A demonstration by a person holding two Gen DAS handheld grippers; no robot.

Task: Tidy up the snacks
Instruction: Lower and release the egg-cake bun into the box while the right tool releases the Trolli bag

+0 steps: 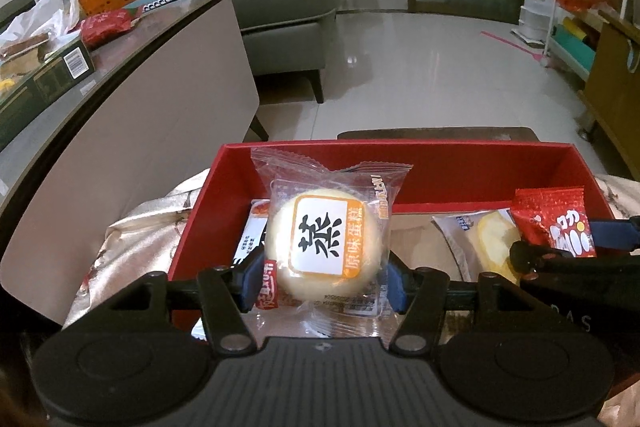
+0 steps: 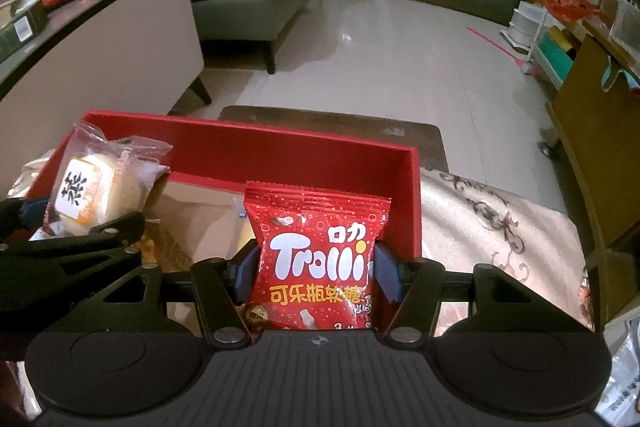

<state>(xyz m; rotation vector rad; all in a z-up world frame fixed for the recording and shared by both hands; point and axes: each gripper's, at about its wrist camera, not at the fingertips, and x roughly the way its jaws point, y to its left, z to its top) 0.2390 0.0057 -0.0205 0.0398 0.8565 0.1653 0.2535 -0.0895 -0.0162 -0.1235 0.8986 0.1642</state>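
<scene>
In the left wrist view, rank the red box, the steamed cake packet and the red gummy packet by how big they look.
1. red box
2. steamed cake packet, though nearness to the camera enlarges it
3. red gummy packet, partly hidden by the right gripper

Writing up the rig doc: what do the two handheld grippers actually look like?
The left gripper and right gripper look identical: matte black bodies with a ribbed centre panel, round discs either side, black scissor linkages with silver pivot pins, and blue finger pads. A small crosshair mark sits mid-body. No cables or sleeves visible.
</scene>
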